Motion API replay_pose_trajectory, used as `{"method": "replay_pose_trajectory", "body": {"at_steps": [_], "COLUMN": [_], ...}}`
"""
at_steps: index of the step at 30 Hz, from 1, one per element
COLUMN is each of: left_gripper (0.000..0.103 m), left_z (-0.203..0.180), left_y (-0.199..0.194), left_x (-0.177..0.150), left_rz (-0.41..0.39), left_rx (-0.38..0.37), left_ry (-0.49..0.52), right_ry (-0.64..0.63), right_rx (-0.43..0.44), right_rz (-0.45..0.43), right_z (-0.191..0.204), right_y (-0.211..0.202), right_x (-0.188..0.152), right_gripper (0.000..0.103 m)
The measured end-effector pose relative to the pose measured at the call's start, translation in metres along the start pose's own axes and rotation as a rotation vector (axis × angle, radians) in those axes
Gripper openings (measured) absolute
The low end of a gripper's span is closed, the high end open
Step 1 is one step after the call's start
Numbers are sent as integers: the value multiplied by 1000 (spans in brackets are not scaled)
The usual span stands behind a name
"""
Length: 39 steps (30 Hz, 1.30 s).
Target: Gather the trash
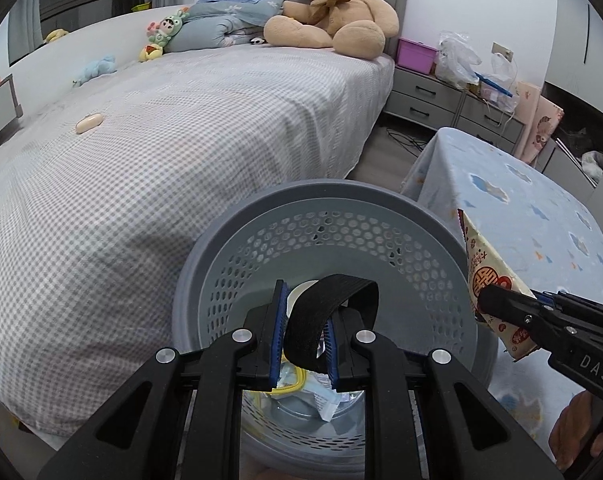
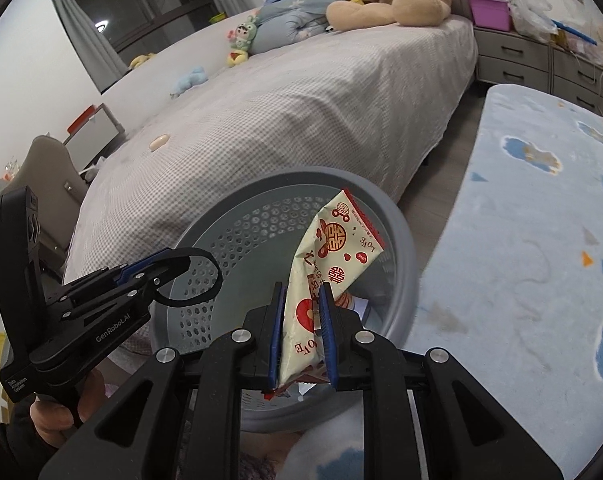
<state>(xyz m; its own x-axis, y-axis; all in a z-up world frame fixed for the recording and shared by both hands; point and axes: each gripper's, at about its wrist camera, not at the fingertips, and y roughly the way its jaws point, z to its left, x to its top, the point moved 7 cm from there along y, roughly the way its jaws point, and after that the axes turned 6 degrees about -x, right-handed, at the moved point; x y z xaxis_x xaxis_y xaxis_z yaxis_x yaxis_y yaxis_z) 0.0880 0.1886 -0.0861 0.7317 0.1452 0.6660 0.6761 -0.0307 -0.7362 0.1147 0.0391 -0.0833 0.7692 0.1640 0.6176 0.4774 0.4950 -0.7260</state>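
Note:
A grey perforated bin (image 1: 381, 236) (image 2: 257, 224) stands between the bed and a covered table. My left gripper (image 1: 303, 334) is shut on a black strap loop (image 1: 329, 312) and holds it above the bin's mouth; it also shows in the right wrist view (image 2: 169, 270) with the black strap loop (image 2: 197, 276). My right gripper (image 2: 303, 336) is shut on a cream and red snack wrapper (image 2: 333, 256), held over the bin; in the left wrist view the right gripper (image 1: 497, 300) holds the wrapper (image 1: 489, 264) at the bin's right rim. Several wrappers (image 1: 301, 388) lie in the bin's bottom.
A bed with a checked sheet (image 1: 181, 140) lies left of the bin, with a teddy bear (image 1: 333, 8) and small toys at its head and a small oval object (image 1: 88, 123). A table with a blue patterned cloth (image 1: 541, 208) (image 2: 533, 220) is at the right. Grey drawers (image 1: 425, 96) stand behind.

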Motion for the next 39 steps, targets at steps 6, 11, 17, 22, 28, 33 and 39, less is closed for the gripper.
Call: {"method": "replay_pose_trajectory", "body": {"at_steps": [6,11,17,22,28,33,39], "left_gripper": [35,63,67,67,69,74,77], "left_z": [4,9,13,14,14,14,18], "left_y": [-4,-12,-16,-17,-19,-19,-20], "left_x": [-2,-1,-2,-1,-2,-2,-3], "left_rz": [-6,-33,-34,-37,-40,-38,-35], "left_rx": [6,22,29,34,36,35,34], "left_ry": [-8,-20,-27,-29,-29,-33,-45], "right_ry": [-20,-26,-15,-12,-12,-14,-12], "right_rx": [16,6,-4,-8,-9,-12,-25], "right_rz": [-8,-26,-23,-22,-24,-23,-24], "right_z": [8,10,8,8,8,8,8], "right_y": [2,-2,-2,-3,-3,-4,-5], "right_x": [3,4,3,3,2,2,1], "right_gripper": [21,43,43,43,43,46,49]}}
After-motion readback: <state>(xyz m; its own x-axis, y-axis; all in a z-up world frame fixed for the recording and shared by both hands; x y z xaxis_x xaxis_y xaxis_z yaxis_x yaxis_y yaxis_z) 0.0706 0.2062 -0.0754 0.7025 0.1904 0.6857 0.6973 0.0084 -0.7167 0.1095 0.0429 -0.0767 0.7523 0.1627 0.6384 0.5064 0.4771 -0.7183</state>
